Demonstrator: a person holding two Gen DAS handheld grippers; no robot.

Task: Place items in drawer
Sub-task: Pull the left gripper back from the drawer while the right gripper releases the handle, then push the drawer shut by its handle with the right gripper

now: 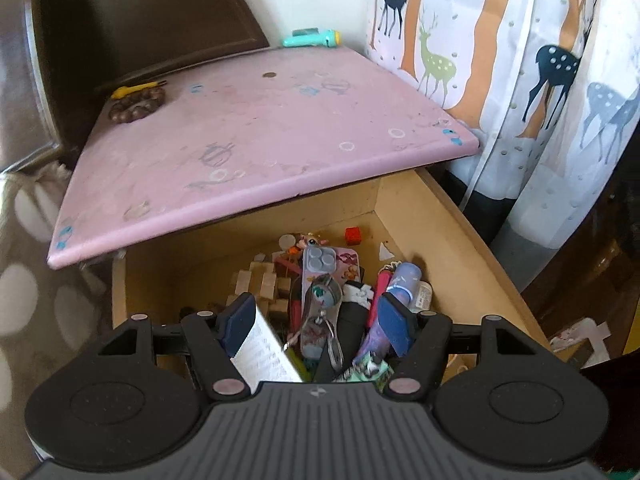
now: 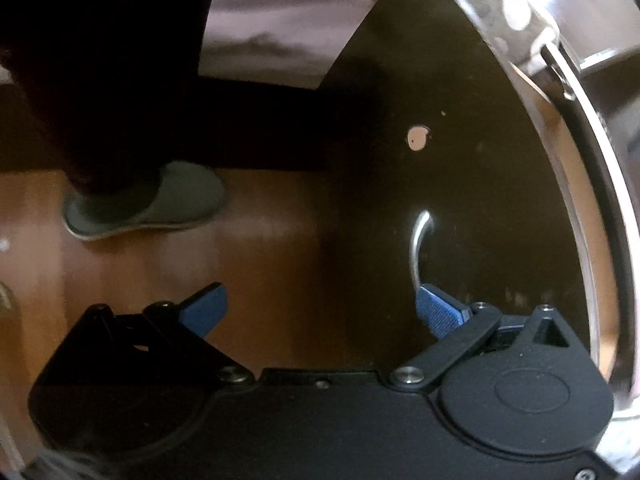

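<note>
The left gripper (image 1: pixel 316 320) hangs over the open drawer (image 1: pixel 460 240), jaws wide beside a white paper slip (image 1: pixel 266 350); right gripper (image 2: pixel 320 312) jaws wide, holding nothing. Any item should go down gently among the clutter.

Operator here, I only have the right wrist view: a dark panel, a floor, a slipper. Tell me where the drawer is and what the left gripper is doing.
Observer: The drawer is open under the pink top, below the left gripper.
Operator: Report what it holds.
Observer: Its fingers are apart; a white printed slip leans on the left one.
Operator: State what's left outside.
Observer: A teal torch, beads, a yellow tool and a coin lie on the top.
</note>
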